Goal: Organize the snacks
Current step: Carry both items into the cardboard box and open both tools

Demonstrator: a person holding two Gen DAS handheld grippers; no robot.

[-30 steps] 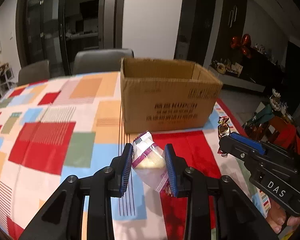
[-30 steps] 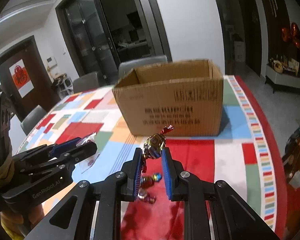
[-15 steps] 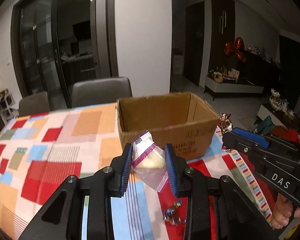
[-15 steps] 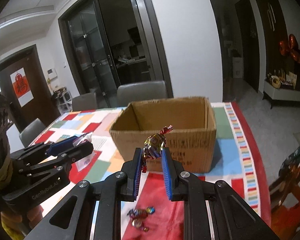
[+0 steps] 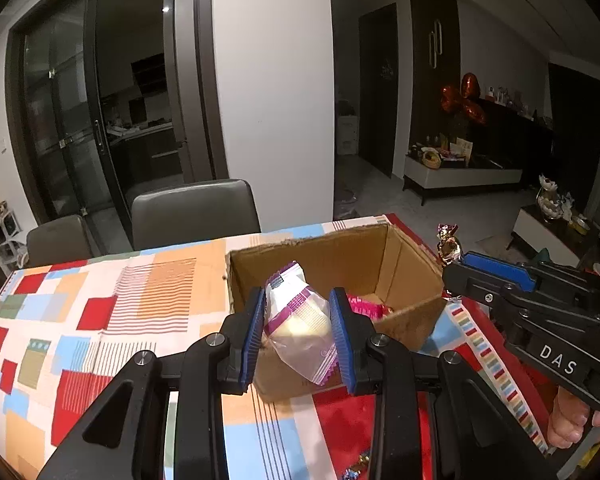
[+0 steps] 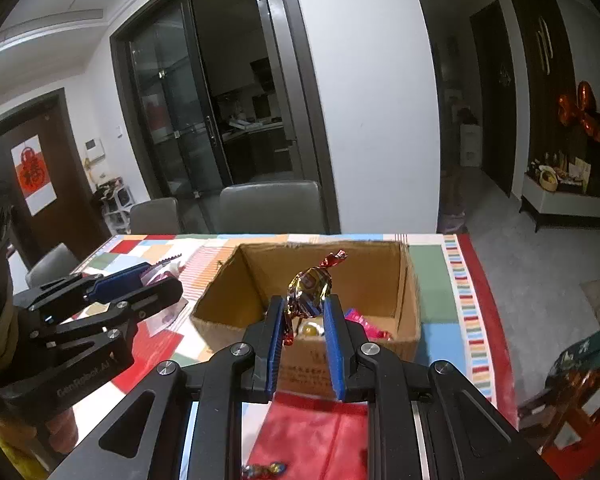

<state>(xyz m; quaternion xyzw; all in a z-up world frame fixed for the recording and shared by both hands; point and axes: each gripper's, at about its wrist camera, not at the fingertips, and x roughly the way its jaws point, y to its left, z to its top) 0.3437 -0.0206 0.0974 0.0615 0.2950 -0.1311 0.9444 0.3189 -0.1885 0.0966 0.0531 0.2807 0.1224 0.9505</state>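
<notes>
Left gripper clamped on packet at box near rim, right gripper clamped on candy above same rim, box interior mostly open, pink wrappers on its floor

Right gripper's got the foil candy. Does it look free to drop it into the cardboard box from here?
Probably yes. The right gripper, shut on the foil candy, is near the cardboard box, whose top is open. The left gripper sits off to the side.
</notes>
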